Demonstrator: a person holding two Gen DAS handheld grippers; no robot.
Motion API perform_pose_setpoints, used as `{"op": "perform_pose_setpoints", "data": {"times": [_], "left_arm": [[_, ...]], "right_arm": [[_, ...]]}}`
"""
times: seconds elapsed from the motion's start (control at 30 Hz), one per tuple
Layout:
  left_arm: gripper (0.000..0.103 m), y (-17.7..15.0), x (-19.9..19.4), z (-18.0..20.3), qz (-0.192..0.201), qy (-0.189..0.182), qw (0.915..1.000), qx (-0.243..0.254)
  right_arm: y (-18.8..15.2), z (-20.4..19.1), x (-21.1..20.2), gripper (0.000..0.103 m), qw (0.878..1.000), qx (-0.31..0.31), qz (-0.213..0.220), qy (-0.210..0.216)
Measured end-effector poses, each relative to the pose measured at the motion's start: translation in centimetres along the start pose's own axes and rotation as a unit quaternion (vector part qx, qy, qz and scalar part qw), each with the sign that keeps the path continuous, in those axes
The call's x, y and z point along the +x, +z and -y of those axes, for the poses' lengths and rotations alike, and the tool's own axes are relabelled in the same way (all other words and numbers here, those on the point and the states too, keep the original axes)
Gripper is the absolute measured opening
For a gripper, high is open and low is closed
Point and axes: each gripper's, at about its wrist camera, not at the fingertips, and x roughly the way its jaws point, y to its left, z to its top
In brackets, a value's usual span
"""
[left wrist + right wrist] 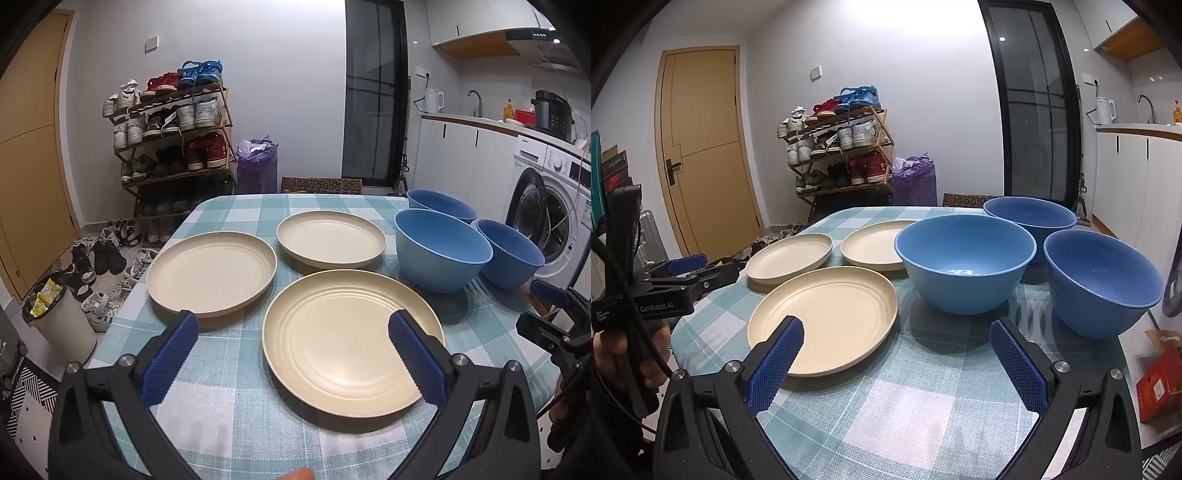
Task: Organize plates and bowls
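Three cream plates lie on the checked tablecloth: a near plate (343, 343) (827, 321), a left plate (210, 273) (788, 256) and a far plate (330, 238) (875, 245). Three blue bowls stand upright to their right: a middle bowl (441, 254) (964, 262), a far bowl (441, 205) (1030, 216) and a right bowl (509, 253) (1102, 282). My left gripper (293, 325) is open and empty, hovering above the near plate's front. My right gripper (897, 332) is open and empty, short of the middle bowl. Each gripper shows at the other view's edge.
The table's left edge (122, 317) drops to a floor with a bin (59, 317) and scattered shoes. A shoe rack (173, 136) stands behind. A washing machine (546, 221) and counter are on the right. A red box (1160, 380) sits beside the table.
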Motion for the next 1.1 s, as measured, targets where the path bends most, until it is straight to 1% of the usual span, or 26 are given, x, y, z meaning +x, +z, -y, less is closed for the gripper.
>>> {"op": "perform_pose_setpoints", "data": {"times": [0.2, 0.33, 0.67, 1.1], "left_arm": [[0.103, 0.46, 0.12, 0.27, 0.000, 0.001, 1.0000, 0.002], [0.103, 0.08, -0.03, 0.35, 0.006, 0.001, 1.0000, 0.005], [0.103, -0.04, 0.20, 0.15, 0.002, -0.003, 1.0000, 0.005], [0.103, -0.26, 0.41, -0.12, -0.002, -0.004, 1.0000, 0.003]], "right_arm": [[0.05, 0.01, 0.01, 0.103, 1.000, -0.002, -0.002, 0.000], [0.28, 0.12, -0.11, 0.103, 1.000, -0.003, 0.001, 0.000], [0.39, -0.20, -0.34, 0.103, 1.000, -0.002, 0.001, 0.000], [-0.27, 0.20, 0.32, 0.103, 1.000, 0.002, -0.001, -0.002]]}}
